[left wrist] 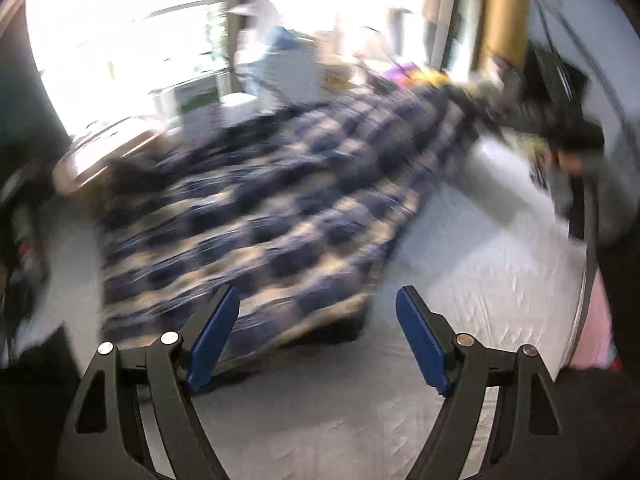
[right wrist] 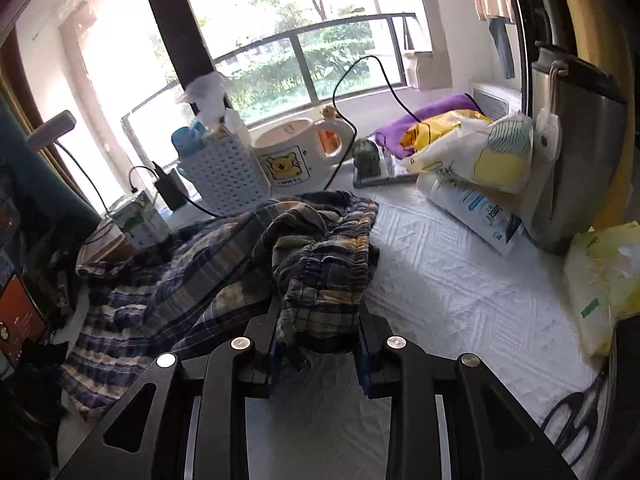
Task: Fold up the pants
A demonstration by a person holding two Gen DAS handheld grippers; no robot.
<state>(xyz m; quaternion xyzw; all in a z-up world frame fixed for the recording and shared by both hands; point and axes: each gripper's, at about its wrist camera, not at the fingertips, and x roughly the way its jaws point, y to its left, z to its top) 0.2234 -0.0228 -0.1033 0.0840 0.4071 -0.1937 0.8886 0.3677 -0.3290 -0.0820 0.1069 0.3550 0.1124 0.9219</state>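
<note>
The blue and cream plaid pants (left wrist: pixel 260 208) lie spread across a white textured table cover (left wrist: pixel 460 280); the left wrist view is blurred by motion. My left gripper (left wrist: pixel 316 328) is open and empty, its blue pads just above the near hem of the pants. In the right wrist view my right gripper (right wrist: pixel 320 344) is shut on the bunched elastic waistband of the pants (right wrist: pixel 324 276), and the rest of the pants trails off to the left (right wrist: pixel 152 280).
Along the window stand a white perforated basket (right wrist: pixel 224 164), a cream jug with a bear print (right wrist: pixel 288 156), a black cable (right wrist: pixel 360 92), a purple cloth (right wrist: pixel 436 112), plastic bags (right wrist: pixel 480 156) and a metal canister (right wrist: pixel 576 152). A tissue pack (right wrist: pixel 604 280) lies at the right.
</note>
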